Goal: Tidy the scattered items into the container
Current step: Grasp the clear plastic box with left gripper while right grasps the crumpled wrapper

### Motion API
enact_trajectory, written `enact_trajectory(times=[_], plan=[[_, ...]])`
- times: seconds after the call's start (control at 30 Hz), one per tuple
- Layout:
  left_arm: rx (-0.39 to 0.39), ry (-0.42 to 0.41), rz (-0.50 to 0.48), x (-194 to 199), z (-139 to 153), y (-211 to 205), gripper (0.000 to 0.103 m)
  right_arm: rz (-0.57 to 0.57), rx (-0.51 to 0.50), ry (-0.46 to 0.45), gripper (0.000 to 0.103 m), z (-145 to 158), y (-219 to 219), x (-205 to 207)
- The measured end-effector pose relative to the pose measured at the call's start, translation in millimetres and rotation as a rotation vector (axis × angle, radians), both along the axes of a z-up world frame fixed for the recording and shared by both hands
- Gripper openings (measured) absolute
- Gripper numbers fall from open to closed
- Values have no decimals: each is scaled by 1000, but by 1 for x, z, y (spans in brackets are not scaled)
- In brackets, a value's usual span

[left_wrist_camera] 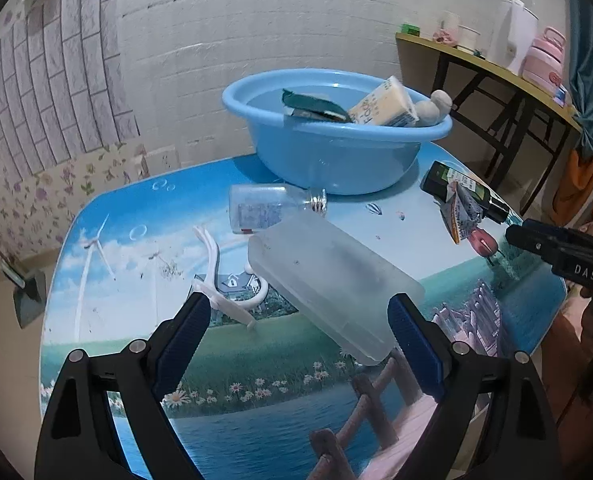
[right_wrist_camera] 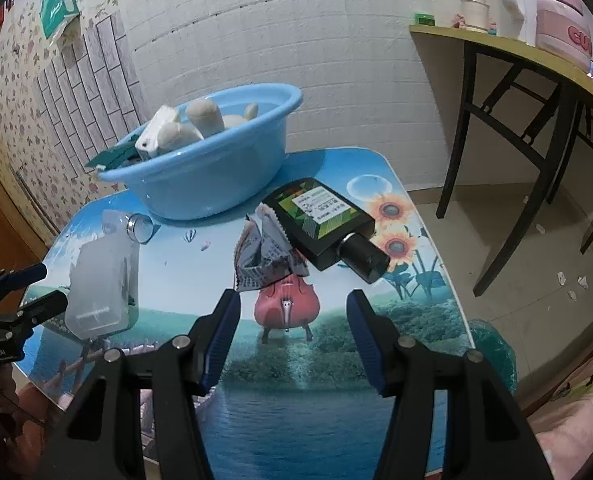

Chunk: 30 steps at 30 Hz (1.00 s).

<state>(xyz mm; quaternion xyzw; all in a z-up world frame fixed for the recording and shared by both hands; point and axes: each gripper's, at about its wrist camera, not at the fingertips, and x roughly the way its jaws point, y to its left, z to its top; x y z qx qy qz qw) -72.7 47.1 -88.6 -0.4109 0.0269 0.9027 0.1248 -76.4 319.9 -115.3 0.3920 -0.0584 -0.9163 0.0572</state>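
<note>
A blue basin (left_wrist_camera: pixel 336 152) at the table's far side holds a cream box (left_wrist_camera: pixel 384 104), a dark green packet (left_wrist_camera: pixel 312 106) and pale rounded items (left_wrist_camera: pixel 436 106). My left gripper (left_wrist_camera: pixel 296 332) is open around a frosted plastic case (left_wrist_camera: pixel 336 280), which lies between the fingers. The case also shows in the right wrist view (right_wrist_camera: pixel 100 284). A clear glass bottle (left_wrist_camera: pixel 272 208) and a white hook-shaped piece (left_wrist_camera: pixel 232 296) lie beside it. My right gripper (right_wrist_camera: pixel 292 332) is open and empty, short of a crumpled wrapper (right_wrist_camera: pixel 264 252) and a dark green flat bottle (right_wrist_camera: pixel 320 220).
The table top (right_wrist_camera: pixel 336 360) carries a printed landscape picture. A yellow side table (right_wrist_camera: pixel 536 60) with black legs stands to the right, with pink and white containers (right_wrist_camera: pixel 560 28) on it. A white tiled wall is behind the basin.
</note>
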Motion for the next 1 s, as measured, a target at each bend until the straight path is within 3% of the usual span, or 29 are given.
enact_trajectory(times=[0.27,0.73,1.0], plan=[[147,-81,9,-8,-10,3,90,22,-12,44,55,5,-9,-6],[105,-131,0,-27,-20,31,91,52,-53,26,55,-5,-11,-28],[17,-144,16,-37,-30,50,93,87,-29,-18,55,-18,-26,-48]])
